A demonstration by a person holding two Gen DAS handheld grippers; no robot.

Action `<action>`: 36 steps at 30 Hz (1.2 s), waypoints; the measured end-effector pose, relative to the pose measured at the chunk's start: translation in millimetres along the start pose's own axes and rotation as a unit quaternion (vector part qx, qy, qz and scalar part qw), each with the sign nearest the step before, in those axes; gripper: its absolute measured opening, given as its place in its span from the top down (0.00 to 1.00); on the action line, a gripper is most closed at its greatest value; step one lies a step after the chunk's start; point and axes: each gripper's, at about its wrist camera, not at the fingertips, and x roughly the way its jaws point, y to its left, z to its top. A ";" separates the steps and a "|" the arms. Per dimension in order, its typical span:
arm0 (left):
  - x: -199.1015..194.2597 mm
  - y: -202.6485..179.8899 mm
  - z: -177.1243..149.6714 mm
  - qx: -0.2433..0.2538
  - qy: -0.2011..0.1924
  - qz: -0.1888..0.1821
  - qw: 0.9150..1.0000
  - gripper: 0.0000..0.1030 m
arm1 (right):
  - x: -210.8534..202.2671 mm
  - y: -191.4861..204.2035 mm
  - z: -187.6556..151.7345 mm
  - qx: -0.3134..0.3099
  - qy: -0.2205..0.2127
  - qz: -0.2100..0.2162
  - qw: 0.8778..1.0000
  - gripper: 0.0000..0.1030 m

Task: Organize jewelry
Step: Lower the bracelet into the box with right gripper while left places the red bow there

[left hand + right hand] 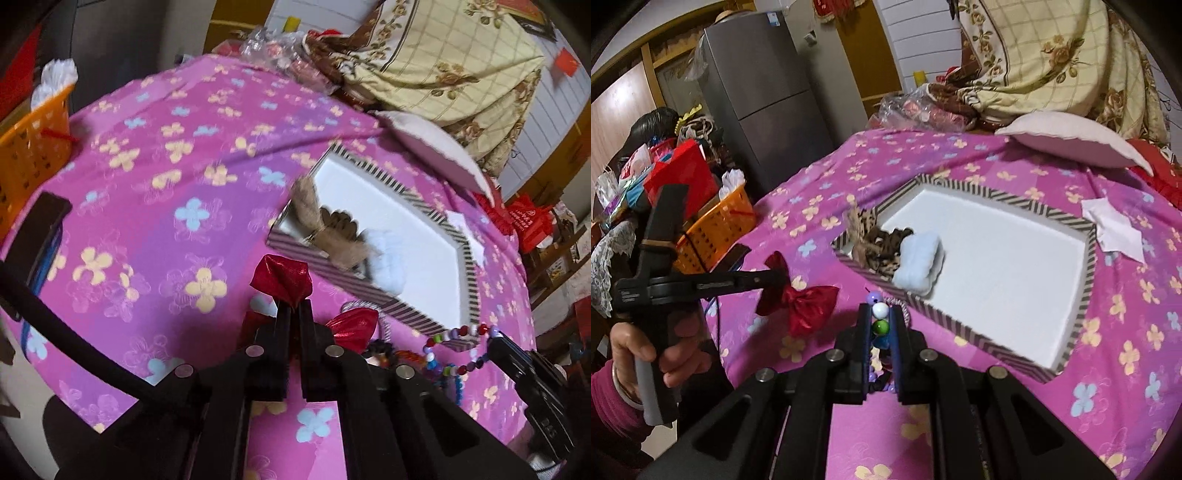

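Two hair pieces already placed in tray; bow clamped in left claw, beads in right claw, both undelivered

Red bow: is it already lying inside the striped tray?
No: the red bow hangs clamped in the left gripper, above the pink sheet and outside the striped tray.

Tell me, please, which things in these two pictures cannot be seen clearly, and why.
- Beaded bracelet, right wrist view: the closed right tool covers its lower part.
- Red bow, left wrist view: the closed left tool hides its middle.
- Brown patterned item in the striped tray, left wrist view: motion blur; its kind is unclear.
- Dark flat object, left wrist view: partly behind a black cable.
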 end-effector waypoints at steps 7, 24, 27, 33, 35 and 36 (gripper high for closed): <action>-8.3 -14.7 19.8 0.010 -0.017 0.001 1.000 0.76 | 2.3 -9.2 11.9 0.000 -0.002 -0.016 1.000 0.91; 69.3 -40.2 108.0 -0.005 -0.016 0.024 1.000 0.76 | 89.7 -36.6 109.3 0.010 0.016 -0.030 0.999 0.91; 91.9 -39.2 117.7 -0.016 -0.001 0.019 1.000 0.76 | 120.5 -43.0 118.5 0.019 0.030 -0.023 0.999 0.91; 128.8 -39.7 125.4 -0.011 0.019 0.034 0.999 0.76 | 175.7 -73.3 120.6 0.047 0.066 -0.045 0.996 0.91; 137.4 -38.9 126.5 -0.008 0.024 0.040 0.999 0.76 | 189.7 -88.1 118.5 0.065 0.076 -0.055 0.993 0.91; 141.3 -39.2 127.1 -0.006 0.026 0.041 0.999 0.76 | 195.4 -95.3 117.2 0.076 0.079 -0.057 0.992 0.91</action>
